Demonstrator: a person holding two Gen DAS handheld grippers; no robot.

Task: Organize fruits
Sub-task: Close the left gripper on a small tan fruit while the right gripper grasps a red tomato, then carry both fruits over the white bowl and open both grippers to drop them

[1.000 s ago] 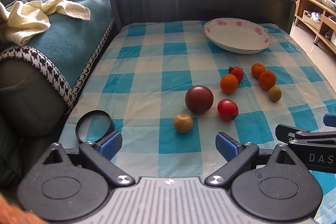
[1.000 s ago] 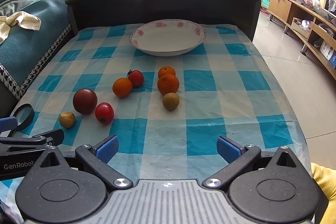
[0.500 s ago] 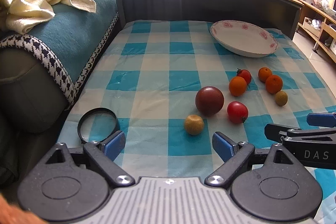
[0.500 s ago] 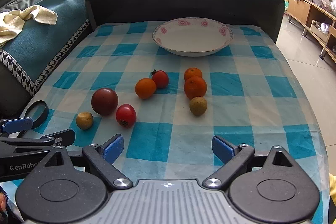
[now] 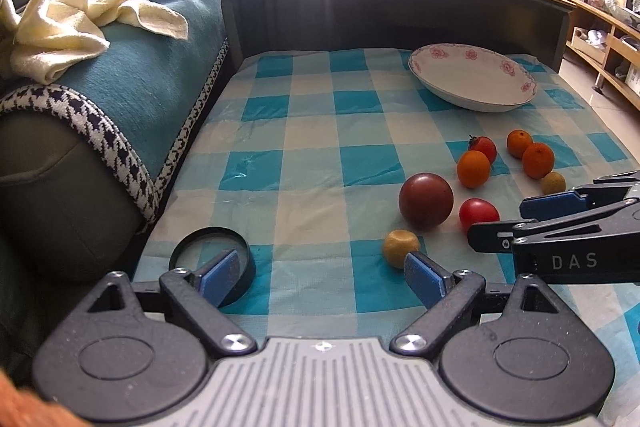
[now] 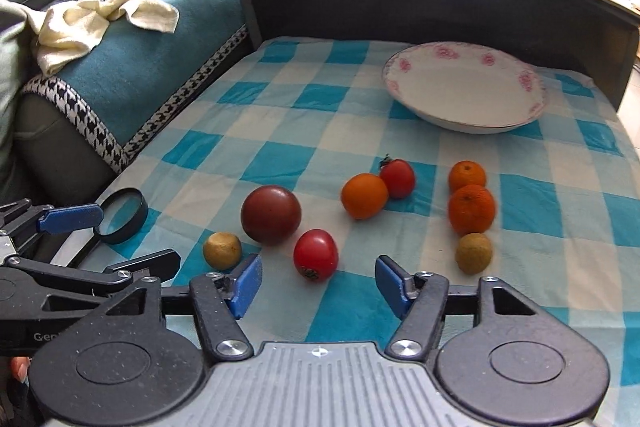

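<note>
While the left gripper [image 5: 320, 277] is idling wide open, the right gripper [image 6: 316, 285] is swinging toward the red tomato [image 6: 315, 254], jaws closing, nothing clamped yet; plate [image 6: 516, 125] is waiting empty.

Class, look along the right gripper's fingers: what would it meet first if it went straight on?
Probably the red tomato, lying just ahead between the closing jaws of the right gripper, not yet touched; depth is uncertain.

You see a blue and white checked cloth [image 6: 280, 131], a white plate [image 6: 464, 87] with pink flowers, two red tomatoes [image 6: 315, 254], three orange fruits [image 6: 471, 209], one dark red ball-shaped fruit [image 6: 271, 214], and two tan-yellow little ones [image 6: 222, 250].
</note>
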